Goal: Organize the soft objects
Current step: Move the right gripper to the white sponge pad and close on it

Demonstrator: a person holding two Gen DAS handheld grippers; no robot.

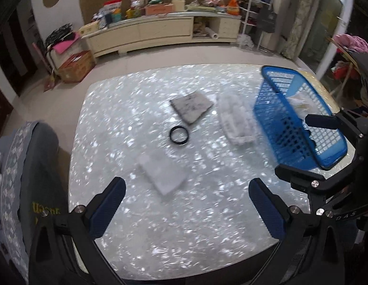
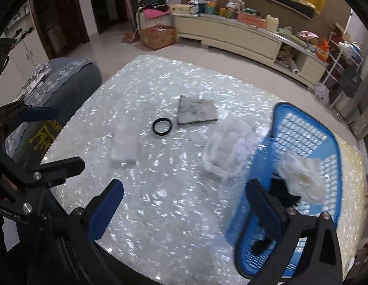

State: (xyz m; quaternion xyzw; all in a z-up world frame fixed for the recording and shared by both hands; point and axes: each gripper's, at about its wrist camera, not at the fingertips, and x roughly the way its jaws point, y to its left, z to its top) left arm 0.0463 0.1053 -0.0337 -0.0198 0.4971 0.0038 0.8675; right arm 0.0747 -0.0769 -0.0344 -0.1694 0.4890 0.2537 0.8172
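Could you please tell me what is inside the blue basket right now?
The blue basket holds a crumpled white item and something black beside it. The right gripper hides part of the basket floor.

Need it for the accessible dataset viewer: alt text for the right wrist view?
The open right gripper hangs empty over a shimmery white table, beside a blue basket holding crumpled white material. A grey cloth, black ring and two white pieces lie on the table.
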